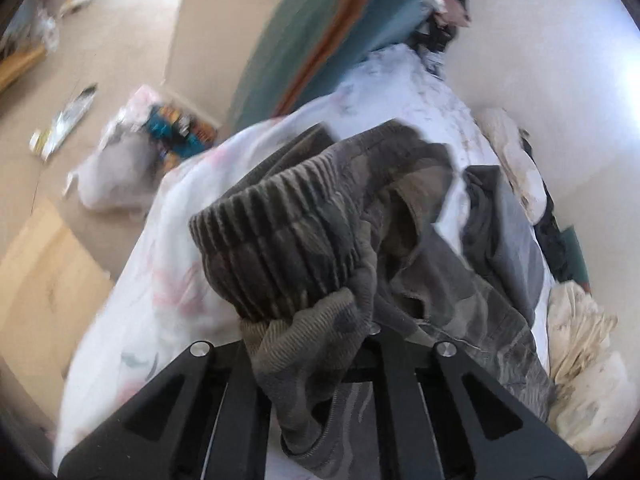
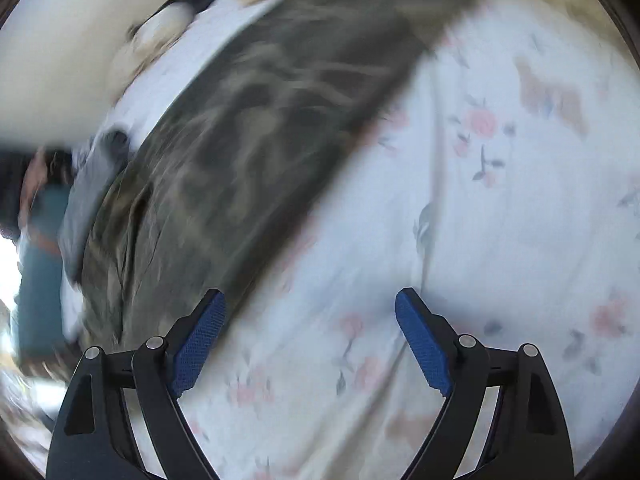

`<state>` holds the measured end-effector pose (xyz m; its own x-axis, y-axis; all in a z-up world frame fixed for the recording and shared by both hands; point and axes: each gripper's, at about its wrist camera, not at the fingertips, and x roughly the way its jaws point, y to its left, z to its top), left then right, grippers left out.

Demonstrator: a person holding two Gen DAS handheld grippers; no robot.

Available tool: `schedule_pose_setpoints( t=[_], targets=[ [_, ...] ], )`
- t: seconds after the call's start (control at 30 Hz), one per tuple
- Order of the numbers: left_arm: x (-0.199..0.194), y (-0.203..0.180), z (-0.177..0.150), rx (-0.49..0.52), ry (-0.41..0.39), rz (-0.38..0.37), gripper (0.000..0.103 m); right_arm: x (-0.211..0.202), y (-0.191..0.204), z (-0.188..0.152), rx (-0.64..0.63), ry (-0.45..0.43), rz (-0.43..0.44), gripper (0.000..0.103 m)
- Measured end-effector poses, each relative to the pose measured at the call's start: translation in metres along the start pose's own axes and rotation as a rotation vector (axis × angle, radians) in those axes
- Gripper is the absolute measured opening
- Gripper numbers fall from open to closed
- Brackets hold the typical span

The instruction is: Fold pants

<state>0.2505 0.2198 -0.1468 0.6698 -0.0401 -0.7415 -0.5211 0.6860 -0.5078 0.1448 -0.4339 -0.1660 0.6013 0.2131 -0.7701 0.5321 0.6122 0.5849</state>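
Note:
The camouflage pants lie bunched on a white flowered bedsheet. Their ribbed cuff is raised right in front of the left wrist camera. My left gripper is shut on the cuff fabric, which hides its fingertips. In the right wrist view the pants stretch as a long blurred leg from the lower left to the top right across the sheet. My right gripper stands open over the sheet with nothing between its blue pads, the left pad at the leg's edge.
A grey garment lies beside the pants, with crumpled cream cloth along the white wall. A teal and orange fabric hangs at the bed's far end. On the beige floor left of the bed are a plastic bag and cardboard.

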Motion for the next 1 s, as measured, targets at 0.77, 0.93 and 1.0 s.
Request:
schedule_pose_setpoints(
  t=[0.77, 0.93, 1.0],
  targets=[
    [-0.010, -0.056, 0.011, 0.180, 0.003, 0.182, 0.004, 0.018, -0.093, 0.226, 0.097, -0.304, 0.106, 0.008],
    [-0.042, -0.068, 0.022, 0.201, -0.013, 0.107, 0.004, -0.024, -0.080, 0.221, 0.042, -0.399, 0.023, 0.003],
    [-0.055, -0.074, 0.024, 0.207, -0.028, 0.083, 0.004, -0.040, -0.072, 0.222, 0.014, -0.407, 0.016, 0.002]
  ],
)
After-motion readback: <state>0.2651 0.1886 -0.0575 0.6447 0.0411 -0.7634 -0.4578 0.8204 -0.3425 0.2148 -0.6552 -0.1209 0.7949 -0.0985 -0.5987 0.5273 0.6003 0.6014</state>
